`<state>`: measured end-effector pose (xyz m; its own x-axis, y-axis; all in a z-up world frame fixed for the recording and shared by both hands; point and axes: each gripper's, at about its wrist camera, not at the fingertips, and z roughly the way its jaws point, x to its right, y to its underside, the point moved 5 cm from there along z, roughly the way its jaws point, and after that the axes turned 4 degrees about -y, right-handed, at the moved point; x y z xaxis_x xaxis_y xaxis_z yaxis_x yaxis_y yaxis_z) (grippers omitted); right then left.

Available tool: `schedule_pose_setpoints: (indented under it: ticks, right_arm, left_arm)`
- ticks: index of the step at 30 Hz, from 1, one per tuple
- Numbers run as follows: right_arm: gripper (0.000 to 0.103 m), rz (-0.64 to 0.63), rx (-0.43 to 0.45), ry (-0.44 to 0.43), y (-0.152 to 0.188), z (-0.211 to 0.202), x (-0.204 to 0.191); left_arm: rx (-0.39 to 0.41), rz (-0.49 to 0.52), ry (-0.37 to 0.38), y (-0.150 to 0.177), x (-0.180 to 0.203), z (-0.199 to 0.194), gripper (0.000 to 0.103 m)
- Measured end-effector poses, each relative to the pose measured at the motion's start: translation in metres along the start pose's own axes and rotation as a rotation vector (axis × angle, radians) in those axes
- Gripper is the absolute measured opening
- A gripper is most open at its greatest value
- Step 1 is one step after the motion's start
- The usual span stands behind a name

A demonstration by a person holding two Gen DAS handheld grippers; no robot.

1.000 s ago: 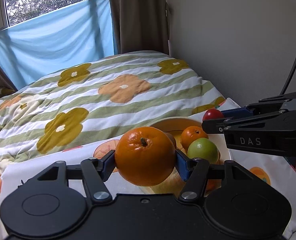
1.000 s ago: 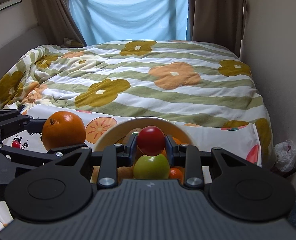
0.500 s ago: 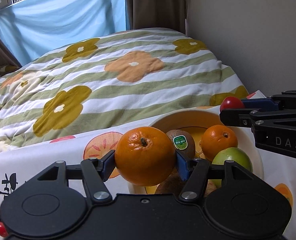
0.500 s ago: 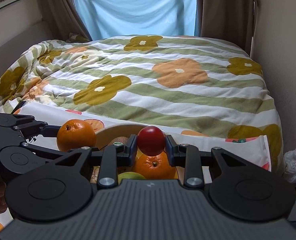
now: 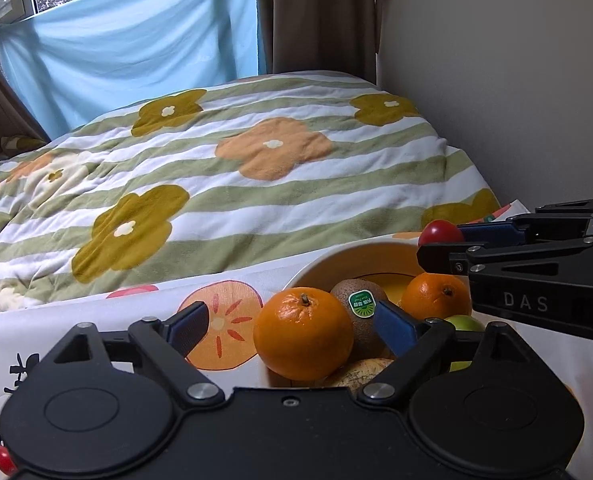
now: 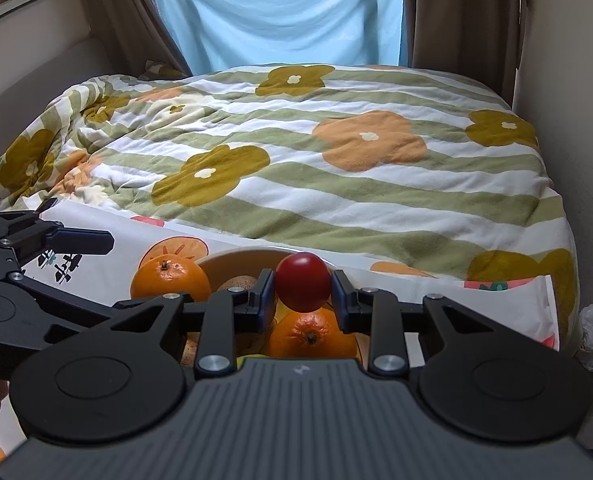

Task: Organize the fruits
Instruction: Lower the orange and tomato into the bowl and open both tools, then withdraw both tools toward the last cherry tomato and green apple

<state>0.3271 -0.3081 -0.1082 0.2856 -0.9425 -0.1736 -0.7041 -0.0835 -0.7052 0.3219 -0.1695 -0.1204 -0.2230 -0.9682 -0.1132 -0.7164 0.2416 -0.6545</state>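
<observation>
Left tool [image 5: 292,326]: our blue-padded fingers stand wide apart. The large round orange with a green stem nub [image 5: 303,333] lies between them, clear of the left pad and just short of the right one. It rests at the near-left rim of the cream round bowl [image 5: 360,255], leaning on the fruit inside.

Right tool [image 6: 302,295]: our fingers are closed narrow on the small glossy red tomato [image 6: 303,281], one pad on each side. We hold it above the bowl [image 6: 236,258], over the smaller orange [image 6: 311,334].

Bowl contents, left wrist view: a brown fuzzy kiwi with a green sticker [image 5: 359,312] touching the large orange; the smaller orange [image 5: 435,296] behind the kiwi to the right; a green apple [image 5: 466,325], mostly hidden behind our tool; a tan rough-skinned fruit [image 5: 356,374] at the bottom, kind unclear. The held tomato [image 5: 440,233] shows at the far-right rim, gripped by the right tool [image 5: 452,240].

Support: the bowl stands on a white cloth printed with orange slices [image 5: 220,320], laid on what looks like a tabletop before a bed with a green-striped flowered blanket [image 5: 256,184].
</observation>
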Motion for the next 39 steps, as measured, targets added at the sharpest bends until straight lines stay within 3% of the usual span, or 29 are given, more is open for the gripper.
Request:
schedule_pose_setpoints:
  ticks: [17, 19, 21, 23, 39]
  right_arm:
    - [0.047, 0.011, -0.061, -0.047, -0.003, 0.036, 0.004]
    - [0.062, 0.001, -0.047, -0.063, -0.003, 0.032, 0.002]
    - [0.103, -0.005, -0.012, -0.034, -0.003, 0.025, 0.002]
    - [0.103, -0.016, 0.031, -0.016, -0.003, 0.016, 0.001]
    - [0.103, -0.016, 0.069, 0.021, 0.000, -0.040, -0.015]
  left_arm:
    - [0.011, -0.008, -0.047, 0.011, -0.003, -0.019, 0.092]
    - [0.009, -0.012, -0.052, 0.013, -0.004, -0.020, 0.092]
    - [0.008, -0.017, -0.056, 0.016, -0.005, -0.022, 0.093]
    - [0.007, -0.030, -0.051, 0.017, -0.005, -0.024, 0.093]
    - [0.083, -0.062, -0.082, 0.021, 0.000, -0.081, 0.093]
